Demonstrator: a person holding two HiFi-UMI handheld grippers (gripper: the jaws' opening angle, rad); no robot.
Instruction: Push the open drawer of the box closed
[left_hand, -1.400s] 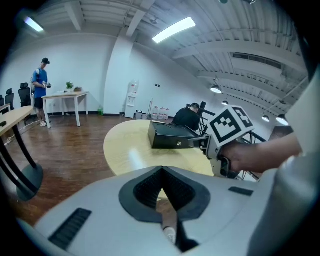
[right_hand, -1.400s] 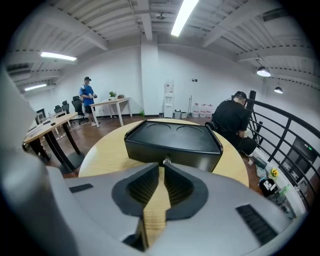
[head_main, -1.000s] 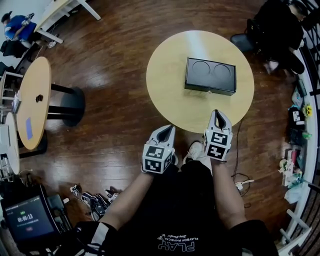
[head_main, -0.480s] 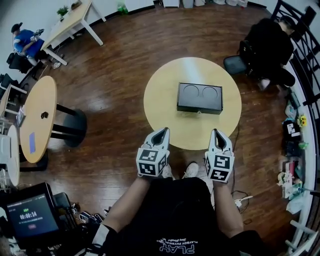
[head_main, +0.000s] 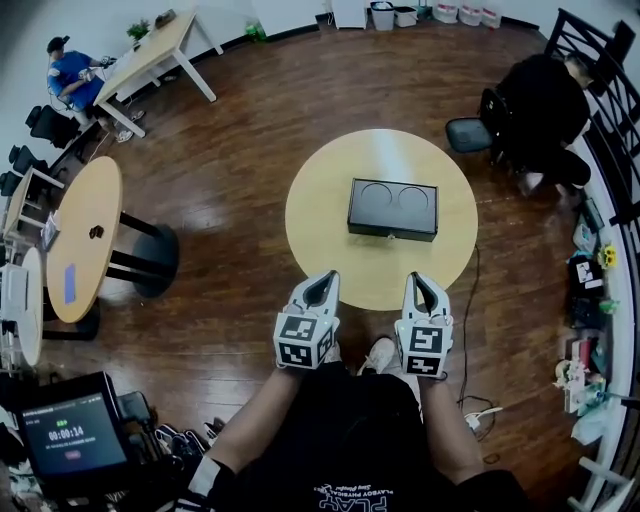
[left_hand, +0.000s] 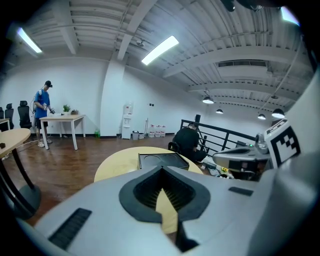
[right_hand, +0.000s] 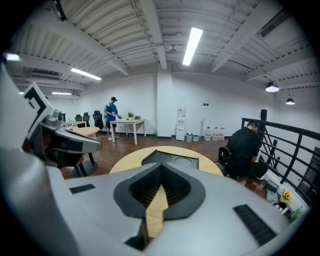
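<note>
- Filling the head view, a wood floor (head_main: 230, 130) lay under everything.
- A round table (head_main: 320, 230) stood straight ahead, with its near edge under both gripper tips.
- A second table (head_main: 85, 230) stood well apart to the left.
- A person in black (head_main: 545, 100) sat bent over past the round table's far right, beside a chair (head_main: 468, 133).
- The box (head_main: 392, 203) was black with two round hollows in its top. It lay near the round table's middle, a little to the right.
- Its drawer (head_main: 392, 232) faced the grippers along the box's near side. How far out it stood could not be told.
- The left gripper (head_main: 327, 275) pointed at the table's near rim, left of the box and well apart from it. Its jaws met at the tips with nothing between them, and only a sliver of tabletop showed through the slot behind.
- The right gripper (head_main: 417, 277) was level with it, roughly in line with the box's right end and also well apart. Its jaws were closed tip to tip and empty.
</note>
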